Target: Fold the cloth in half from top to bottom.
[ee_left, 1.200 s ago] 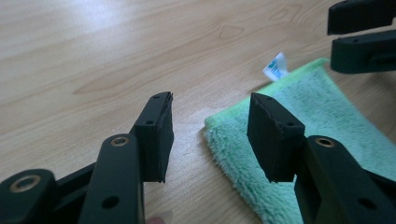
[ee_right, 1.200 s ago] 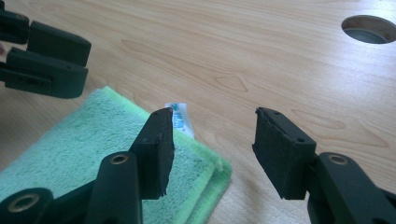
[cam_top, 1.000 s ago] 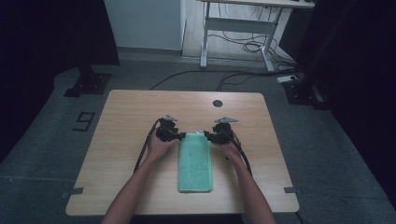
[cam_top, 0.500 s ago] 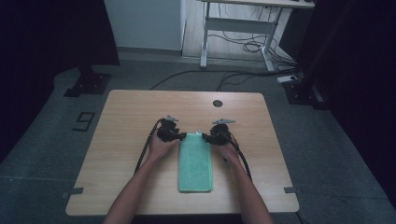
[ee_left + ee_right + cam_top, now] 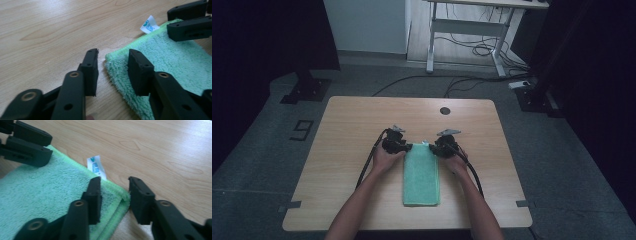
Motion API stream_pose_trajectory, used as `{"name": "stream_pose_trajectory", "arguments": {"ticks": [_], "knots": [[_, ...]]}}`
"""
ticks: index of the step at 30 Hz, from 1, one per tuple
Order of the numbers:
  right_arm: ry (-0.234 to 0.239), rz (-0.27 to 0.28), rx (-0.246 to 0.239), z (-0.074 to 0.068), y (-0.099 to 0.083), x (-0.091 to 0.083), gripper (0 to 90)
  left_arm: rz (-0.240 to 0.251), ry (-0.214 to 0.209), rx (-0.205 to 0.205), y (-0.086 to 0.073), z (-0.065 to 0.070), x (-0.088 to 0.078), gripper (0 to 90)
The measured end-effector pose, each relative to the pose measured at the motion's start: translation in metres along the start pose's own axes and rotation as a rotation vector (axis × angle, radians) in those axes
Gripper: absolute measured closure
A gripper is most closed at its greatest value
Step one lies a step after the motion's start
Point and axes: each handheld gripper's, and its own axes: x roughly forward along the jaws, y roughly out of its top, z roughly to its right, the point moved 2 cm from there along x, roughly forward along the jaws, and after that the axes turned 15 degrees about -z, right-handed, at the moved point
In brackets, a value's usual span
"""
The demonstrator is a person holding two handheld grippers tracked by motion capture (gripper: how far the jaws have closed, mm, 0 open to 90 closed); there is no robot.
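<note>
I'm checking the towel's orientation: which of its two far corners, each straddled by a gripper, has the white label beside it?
The corner at the right gripper: the white label pokes out of the green towel hem just past that gripper's jaws, well away from the left gripper's corner.

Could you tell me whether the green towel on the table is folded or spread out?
Folded: the towel shows two stacked layers at its corner, and lies as a narrow strip.

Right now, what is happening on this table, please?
A person holds a pair of tongs in each hand at the far end of a folded green towel on the wooden table. The left tongs and the right tongs each straddle one far corner. Their jaws have just been closing, with the towel's edge between them, but the pads do not press it yet.
</note>
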Motion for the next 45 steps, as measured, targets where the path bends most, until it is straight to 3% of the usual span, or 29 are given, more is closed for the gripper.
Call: {"name": "stream_pose_trajectory", "arguments": {"ticks": [6,13,20,27,34,37,45], "knots": [[0.028,0.001,0.000,-0.002,0.000,0.001,76.2,0.005,-0.022,0.011,-0.001,0.004,0.002,74.8],[0.052,-0.001,0.013,-0.001,0.000,0.001,80.4,0.015,-0.027,0.002,-0.003,0.005,0.002,82.4],[0.069,0.003,0.014,0.001,0.000,0.001,83.0,0.027,-0.021,0.003,-0.004,0.006,0.002,85.6],[0.048,0.004,0.000,0.002,0.002,-0.002,86.0,0.033,-0.042,0.006,0.005,0.005,-0.002,87.1],[0.048,0.038,0.014,0.009,0.005,-0.007,86.3,0.059,-0.052,0.014,0.015,0.004,-0.006,87.7],[0.036,0.068,0.015,0.012,0.007,-0.014,86.3,0.077,-0.052,0.036,0.020,0.007,-0.011,87.6],[0.039,0.087,0.008,0.010,0.009,-0.021,86.3,0.090,-0.048,0.051,0.017,0.009,-0.018,87.7]]}}
